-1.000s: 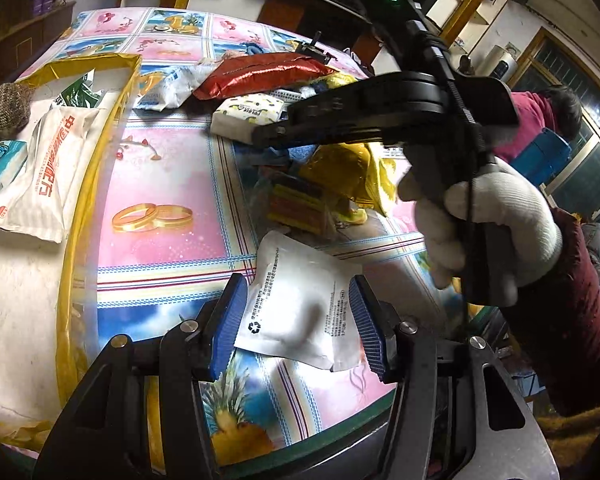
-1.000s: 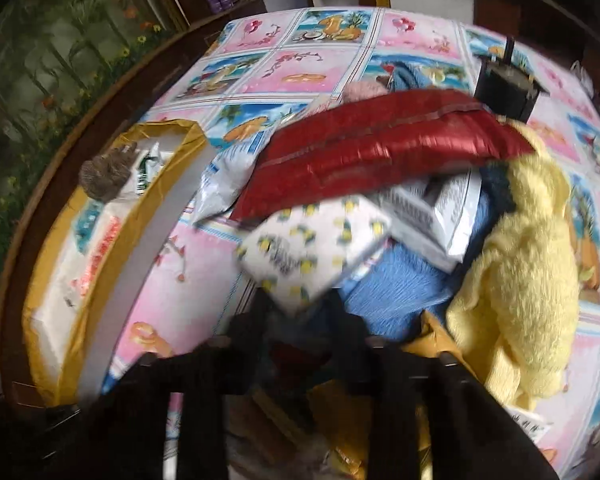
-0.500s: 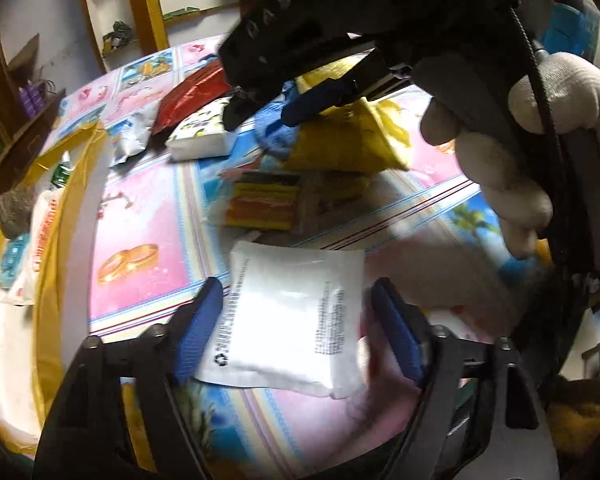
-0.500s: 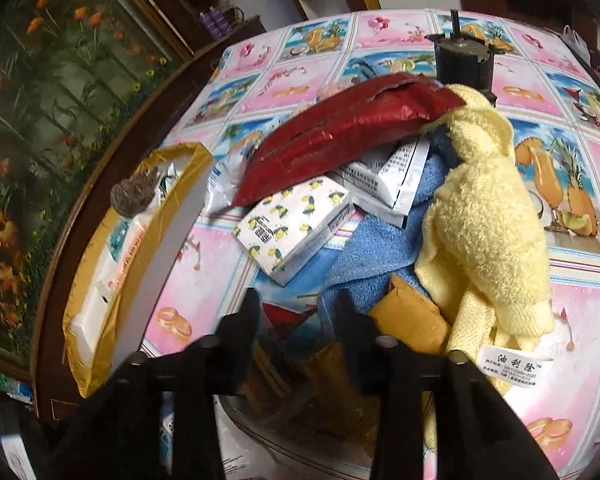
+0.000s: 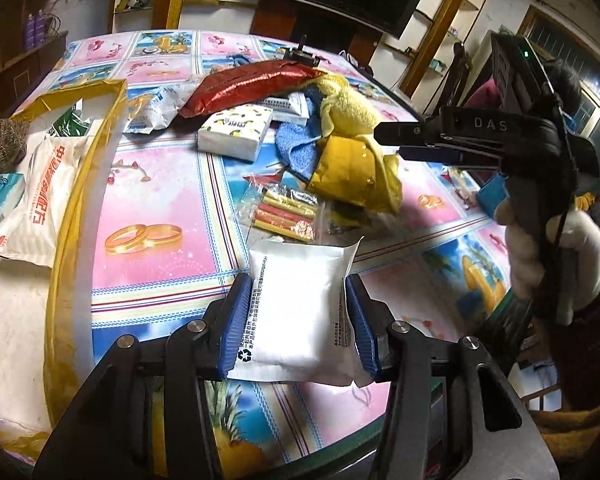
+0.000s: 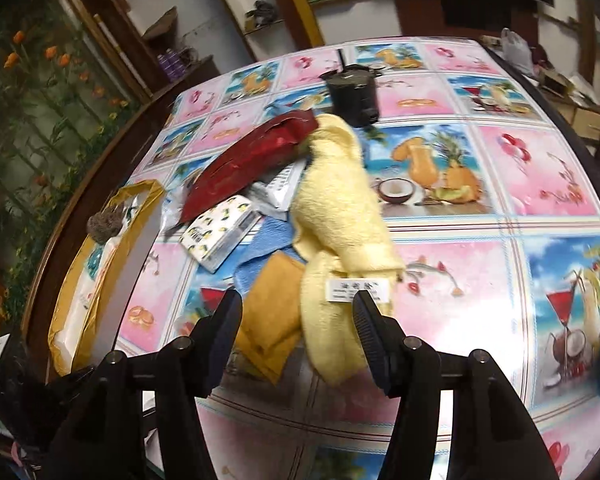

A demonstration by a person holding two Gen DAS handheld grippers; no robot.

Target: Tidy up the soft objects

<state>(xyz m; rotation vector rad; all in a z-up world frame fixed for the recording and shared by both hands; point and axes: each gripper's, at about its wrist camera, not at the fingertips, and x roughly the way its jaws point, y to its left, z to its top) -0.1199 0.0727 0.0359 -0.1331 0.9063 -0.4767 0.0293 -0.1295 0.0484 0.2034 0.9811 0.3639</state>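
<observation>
Our left gripper [image 5: 298,322] has just squeezed in on the white packet [image 5: 296,312] at the table's [image 5: 160,208] near edge. Our right gripper [image 6: 298,338] has just been opening, empty, above the yellow towel [image 6: 340,216].

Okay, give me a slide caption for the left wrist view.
Left gripper clamps a white packet above the patterned tablecloth.

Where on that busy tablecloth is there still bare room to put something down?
The pink gold-rings square lies bare, bordered by the yellow-rimmed bag, the lemon tissue pack and the crayon packet. In the right view, the tablecloth right of the yellow towel is clear. It is crowded around the red pouch, blue cloth and towel pile.
</observation>
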